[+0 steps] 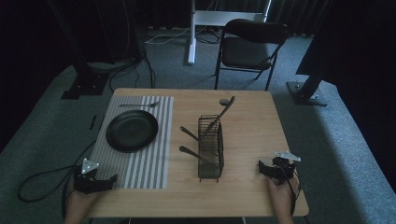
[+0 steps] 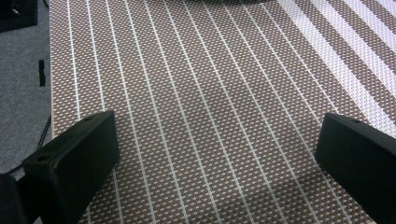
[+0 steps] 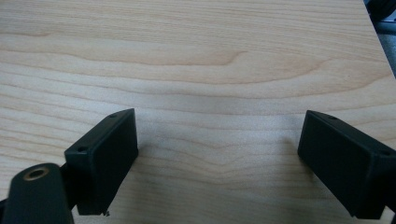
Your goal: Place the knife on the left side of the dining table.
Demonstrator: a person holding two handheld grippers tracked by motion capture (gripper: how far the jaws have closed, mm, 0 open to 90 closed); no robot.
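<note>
A black wire basket (image 1: 210, 148) stands in the middle of the wooden table (image 1: 247, 126). Several dark utensils rest in it: one long utensil (image 1: 223, 112) leans out toward the far side, and two handles (image 1: 188, 133) stick out to the left. A black plate (image 1: 131, 130) lies on a striped placemat (image 1: 144, 163), with a piece of silver cutlery (image 1: 140, 105) beyond it. My left gripper (image 1: 108, 181) (image 2: 217, 140) is open over the placemat's near left corner, holding nothing. My right gripper (image 1: 262, 169) (image 3: 217, 140) is open over bare wood at the near right, also holding nothing.
A dark folding chair (image 1: 252, 46) stands behind the table, and a white stand leg (image 1: 191, 37) is left of it. Cables (image 1: 42, 182) trail over the grey carpet on the left. Bare wood lies between the basket and the table's right edge.
</note>
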